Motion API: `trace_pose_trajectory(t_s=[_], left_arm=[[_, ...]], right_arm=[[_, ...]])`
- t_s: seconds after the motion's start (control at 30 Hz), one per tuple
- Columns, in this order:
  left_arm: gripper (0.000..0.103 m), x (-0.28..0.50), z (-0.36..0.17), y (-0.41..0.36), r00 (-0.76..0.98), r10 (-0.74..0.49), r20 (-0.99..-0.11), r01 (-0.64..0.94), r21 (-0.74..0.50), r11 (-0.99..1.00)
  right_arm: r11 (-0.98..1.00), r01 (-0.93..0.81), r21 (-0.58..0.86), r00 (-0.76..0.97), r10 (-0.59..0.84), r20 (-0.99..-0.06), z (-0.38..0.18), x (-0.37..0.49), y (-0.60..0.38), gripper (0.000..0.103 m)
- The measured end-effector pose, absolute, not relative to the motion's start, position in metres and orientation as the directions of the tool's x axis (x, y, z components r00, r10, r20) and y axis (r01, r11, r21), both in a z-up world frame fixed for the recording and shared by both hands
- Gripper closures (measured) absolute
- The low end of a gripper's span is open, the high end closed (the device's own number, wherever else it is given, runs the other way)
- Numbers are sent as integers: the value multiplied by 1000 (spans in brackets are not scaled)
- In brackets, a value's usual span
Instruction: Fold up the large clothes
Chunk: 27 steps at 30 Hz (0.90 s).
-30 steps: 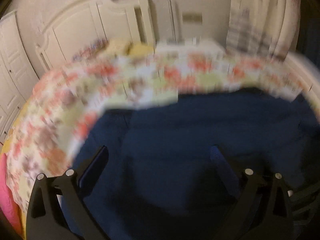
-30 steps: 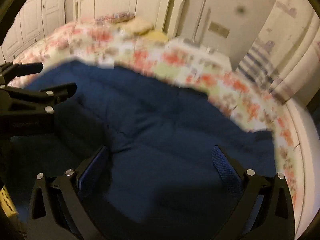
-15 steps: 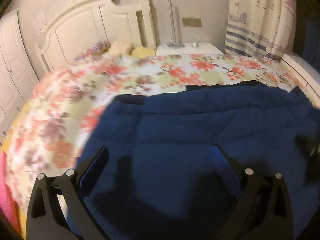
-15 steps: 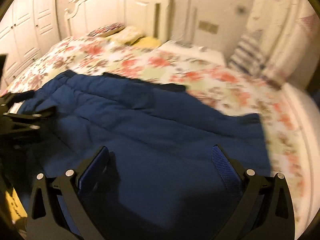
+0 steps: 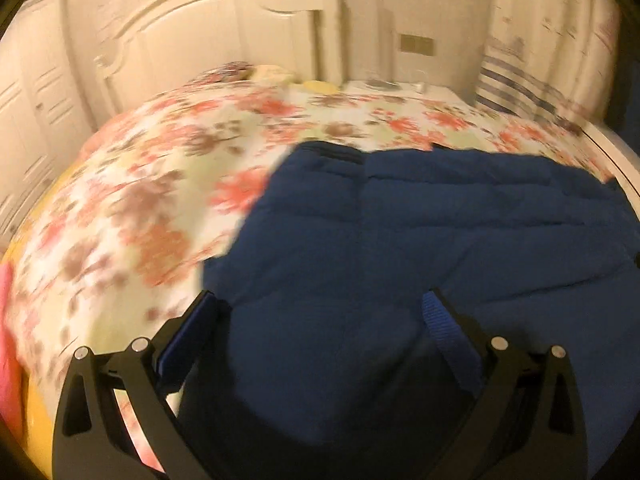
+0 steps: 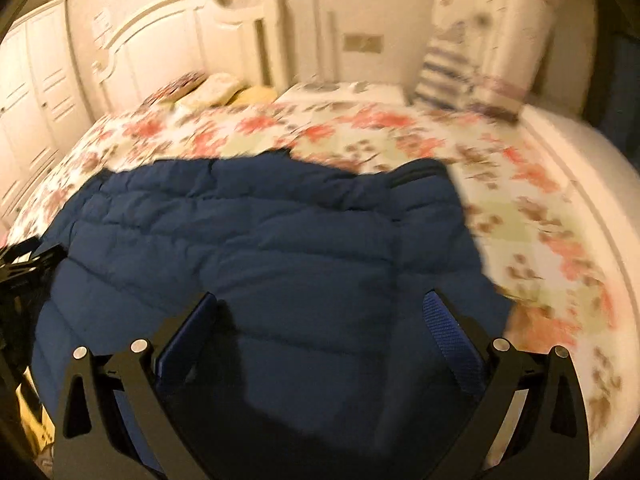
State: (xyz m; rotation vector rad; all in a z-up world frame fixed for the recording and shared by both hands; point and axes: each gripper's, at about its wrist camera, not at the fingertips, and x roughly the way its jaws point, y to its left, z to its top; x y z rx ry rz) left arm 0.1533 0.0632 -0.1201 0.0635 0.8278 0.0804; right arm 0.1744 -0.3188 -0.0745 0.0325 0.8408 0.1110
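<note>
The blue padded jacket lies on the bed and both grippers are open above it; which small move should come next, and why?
Probably lower the right gripper onto the near right edge of the blue padded jacket and close on it. The jacket is spread over the floral bedspread and not yet folded, and both the right and the left gripper are open and hold nothing.
</note>
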Motion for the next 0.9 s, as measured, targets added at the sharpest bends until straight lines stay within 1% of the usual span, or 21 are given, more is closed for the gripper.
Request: trace_pose_trajectory(t_s=[0.03, 0.07, 0.13, 0.17, 0.23, 0.3, 0.33, 0.37, 0.43, 0.53, 0.6, 0.73, 0.8, 0.83, 0.9], left_arm=[[2, 147, -115, 63, 680, 78, -729, -45, 65, 997], [2, 136, -105, 61, 701, 27, -713, -22, 17, 1000], [2, 123, -93, 46, 729, -8, -684, 16, 6, 1000], [2, 118, -89, 29, 743, -17, -669, 56, 36, 998], [2, 116, -94, 5, 749, -19, -662, 103, 88, 991], [2, 126, -120, -16, 691, -8, -723, 147, 129, 981], [2, 129, -136, -21, 671, 9, -741, 146, 144, 979], [2, 124, -140, -22, 706, 12, -708, 144, 160, 977], [2, 123, -141, -24, 710, 18, -704, 153, 179, 972], [2, 126, -138, -20, 686, 1, -727, 165, 157, 974], [2, 119, -132, -14, 685, 15, -729, 155, 165, 974], [2, 89, -119, 14, 721, 73, -689, 84, 192, 978], [2, 80, -124, 37, 711, 113, -694, 36, 198, 980], [2, 79, -129, 49, 699, 108, -707, 29, 180, 983], [2, 79, -137, 65, 681, 37, -731, 52, 98, 994]], right_arm=[[994, -84, 65, 681, 105, -725, -65, 163, -316, 5], [993, -97, 70, 693, 117, -711, -60, 156, -314, 5], [984, -168, 62, 710, 164, -685, -50, 139, -289, 5], [978, -204, 46, 710, 180, -681, -49, 135, -277, 5], [954, -297, -35, 693, 190, -695, -55, 126, -237, 5], [931, -349, -109, 665, 164, -728, -78, 124, -206, 5], [931, -338, -137, 678, 140, -721, -86, 125, -201, 4], [931, -334, -148, 691, 135, -710, -90, 124, -200, 4], [929, -347, -126, 673, 153, -724, -91, 126, -204, 4], [929, -354, -111, 661, 164, -732, -90, 128, -207, 4], [929, -354, -109, 659, 165, -734, -85, 125, -209, 5], [960, -266, -81, 697, 134, -705, -70, 110, -251, 5], [979, -195, -60, 699, 95, -709, -74, 104, -281, 5], [984, -174, -42, 691, 92, -717, -80, 102, -293, 5], [983, -176, 60, 671, 164, -723, -94, 99, -311, 5]])
